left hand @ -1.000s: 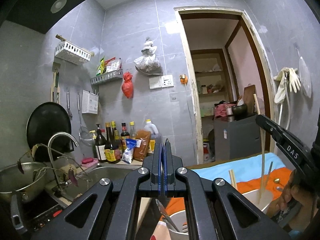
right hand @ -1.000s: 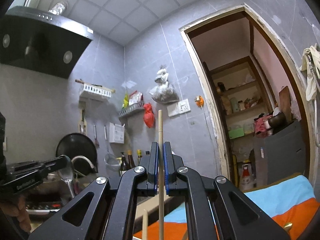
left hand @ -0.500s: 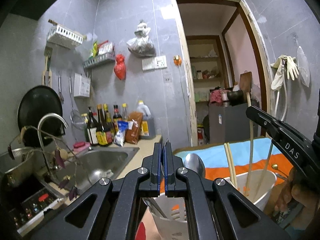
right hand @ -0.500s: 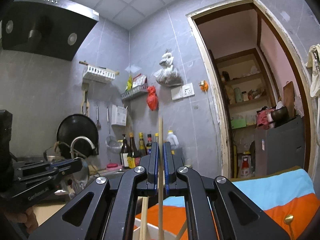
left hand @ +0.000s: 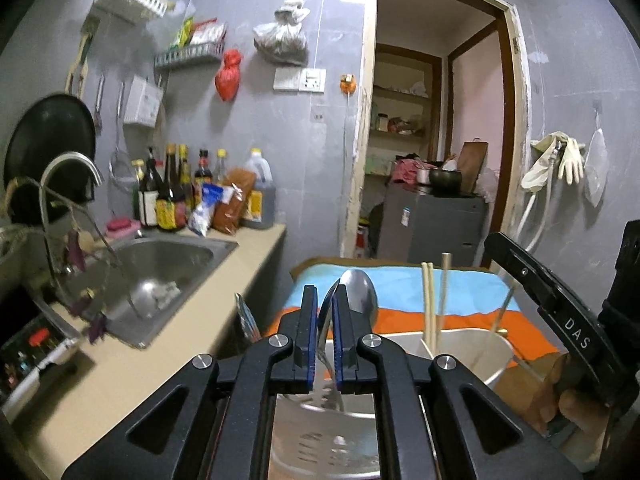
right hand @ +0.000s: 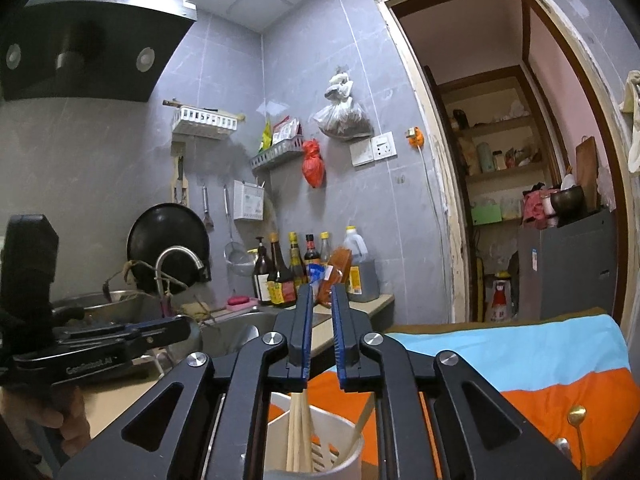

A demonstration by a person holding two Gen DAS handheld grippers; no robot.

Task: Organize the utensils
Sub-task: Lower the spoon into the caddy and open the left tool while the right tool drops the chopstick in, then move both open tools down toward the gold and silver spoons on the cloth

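A white utensil holder (left hand: pixel 460 352) stands on the orange and blue cloth (left hand: pixel 404 284); it also shows in the right wrist view (right hand: pixel 320 452). Wooden chopsticks (right hand: pixel 298 432) stand in it, seen too in the left wrist view (left hand: pixel 430 304). My left gripper (left hand: pixel 325 312) is slightly open over the holder's near compartment, with a thin metal utensil (left hand: pixel 326 320) standing loose between its fingers and a steel spoon (left hand: pixel 360 292) just behind. My right gripper (right hand: pixel 321 320) is open and empty above the chopsticks.
A steel sink (left hand: pixel 160 268) with a curved tap (left hand: pixel 72 168) lies to the left, with sauce bottles (left hand: pixel 172 192) behind it. A gold spoon (right hand: pixel 576 420) lies on the cloth at the right. A grey fridge (left hand: pixel 432 224) stands in the doorway.
My right gripper has opened and let go of the chopstick, which now stands in the holder. My left gripper has lowered toward the holder and parted around the thin utensil.
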